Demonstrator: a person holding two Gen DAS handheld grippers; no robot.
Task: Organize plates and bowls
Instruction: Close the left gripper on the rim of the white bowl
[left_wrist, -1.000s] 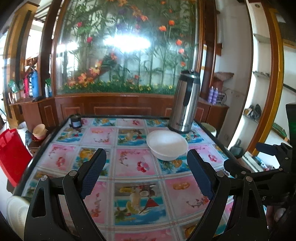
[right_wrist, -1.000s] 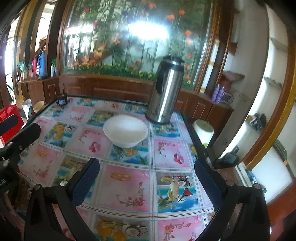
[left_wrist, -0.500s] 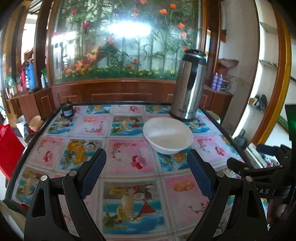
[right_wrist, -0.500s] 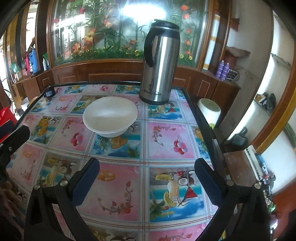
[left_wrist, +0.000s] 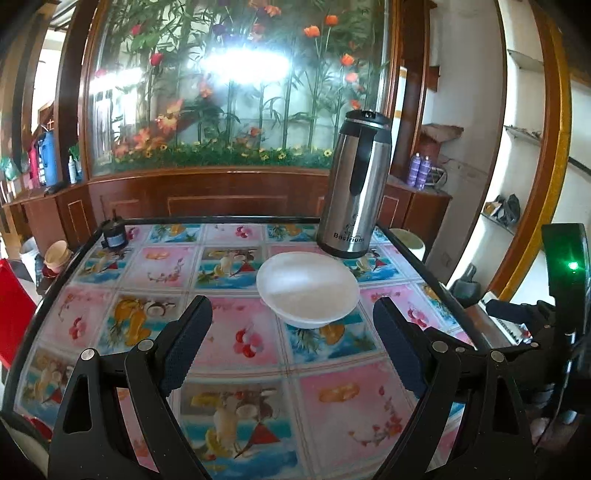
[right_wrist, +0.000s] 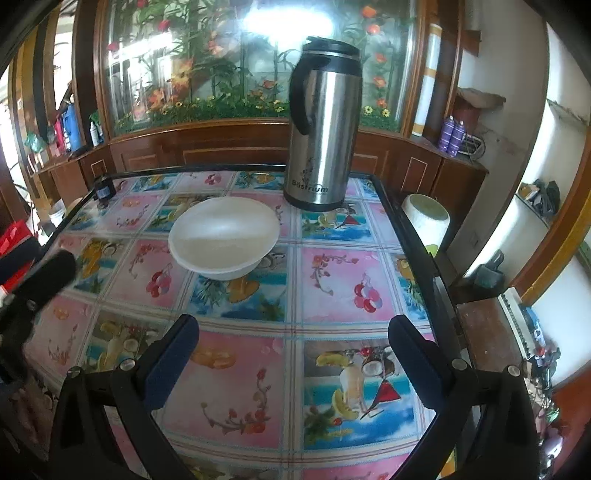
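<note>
A white bowl (left_wrist: 307, 291) sits upright on the tiled table (left_wrist: 236, 339), just in front of a steel flask. My left gripper (left_wrist: 291, 325) is open, its blue pads wide apart, with the bowl a short way beyond and between them. In the right wrist view the same bowl (right_wrist: 224, 236) lies ahead and to the left. My right gripper (right_wrist: 293, 343) is open over bare tiles with nothing between its fingers. The left gripper's finger (right_wrist: 48, 273) shows at that view's left edge. The right gripper's body (left_wrist: 535, 325) shows at the left view's right edge.
A tall steel flask (right_wrist: 323, 125) stands behind the bowl near the table's right side. A small dark jar (left_wrist: 114, 236) sits at the far left corner. A white bucket (right_wrist: 424, 218) stands off the right edge. Wooden cabinets and a flower mural lie beyond.
Both grippers have moved forward toward the bowl and flask, which now look larger and nearer. Both stay open as before.
</note>
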